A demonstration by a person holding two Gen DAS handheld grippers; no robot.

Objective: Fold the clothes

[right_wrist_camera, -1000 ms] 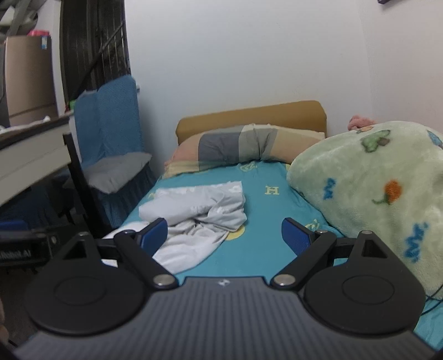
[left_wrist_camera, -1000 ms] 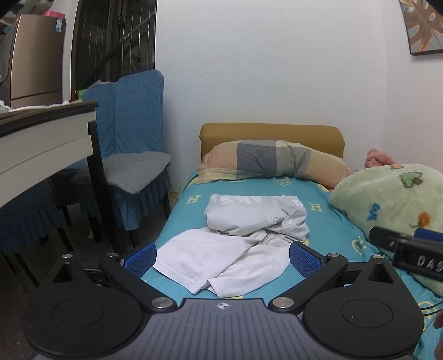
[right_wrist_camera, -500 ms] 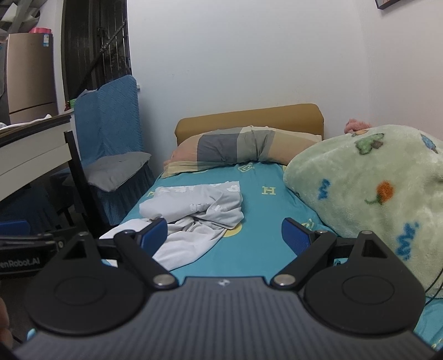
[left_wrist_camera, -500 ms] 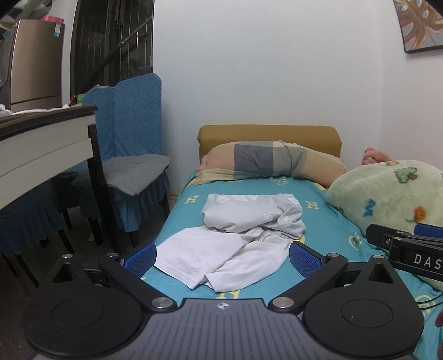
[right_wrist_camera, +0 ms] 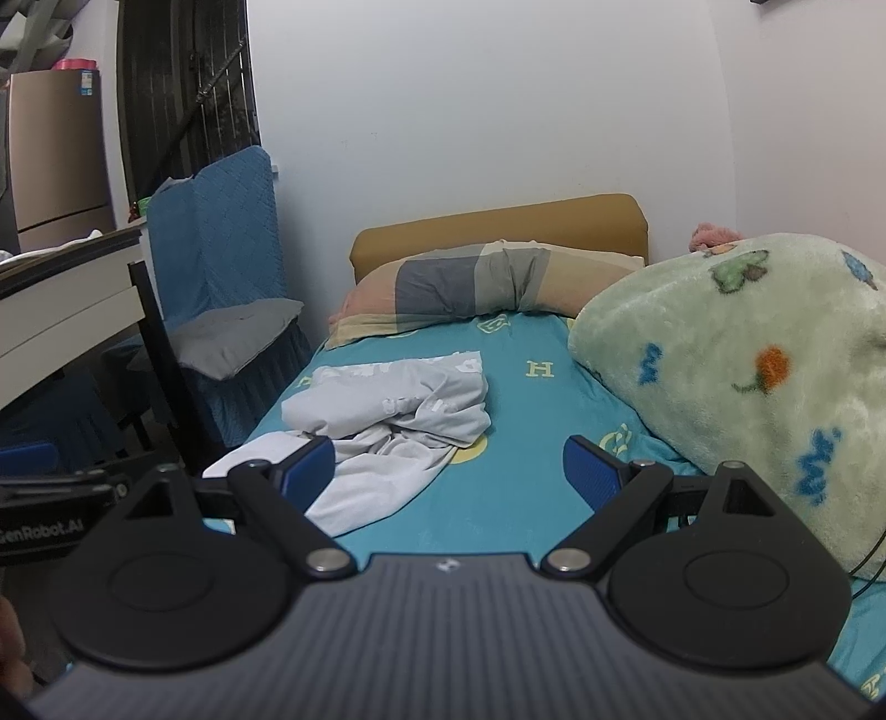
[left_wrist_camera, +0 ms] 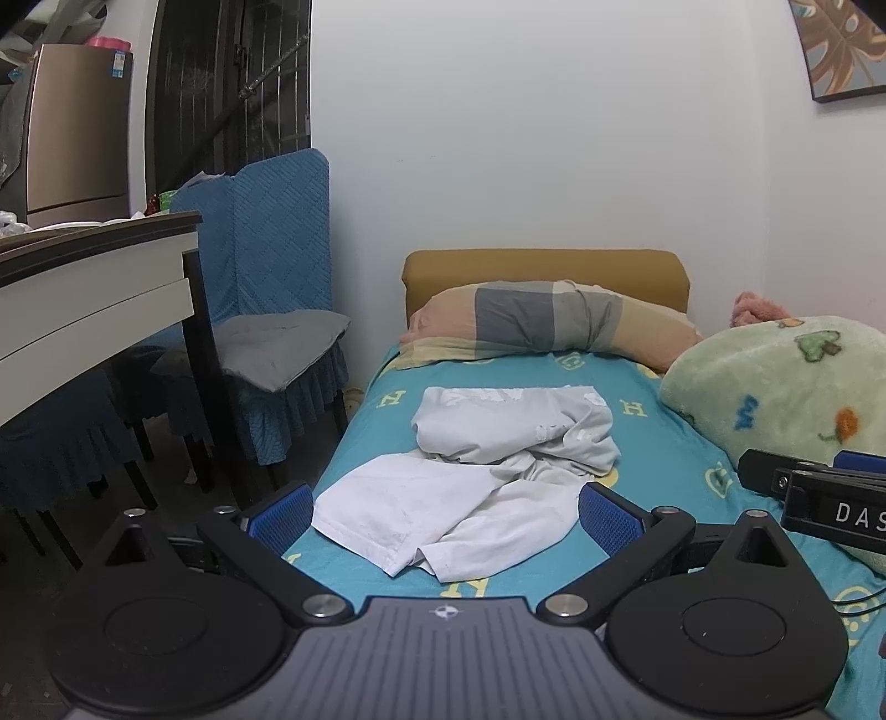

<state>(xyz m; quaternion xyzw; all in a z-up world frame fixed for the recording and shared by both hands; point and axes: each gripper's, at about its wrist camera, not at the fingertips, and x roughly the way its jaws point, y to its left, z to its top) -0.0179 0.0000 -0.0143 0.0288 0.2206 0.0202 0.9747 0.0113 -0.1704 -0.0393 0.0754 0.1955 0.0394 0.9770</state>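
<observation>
Both wrist views low at the bed's foot [left_wrist_camera: 653, 443], facing the headboard [right_wrist_camera: 498, 227] — left view further left, shared mattress.

Left gripper [left_wrist_camera: 443, 512] and right gripper [right_wrist_camera: 448, 468]: black arms, blue ribbed pads, silver pivot screws behind the jaws.

The framed picture [left_wrist_camera: 841, 50] and green blanket [left_wrist_camera: 786, 382] are cut off at the right edge.

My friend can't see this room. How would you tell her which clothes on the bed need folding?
Find the bed with the turquoise letter-printed sheet and the striped pillow at its head. In the middle of the sheet lies a crumpled heap of pale grey and white clothes. Unlike the fluffy green cartoon-print blanket beside it, it is plain, thin and wrinkled.
</observation>
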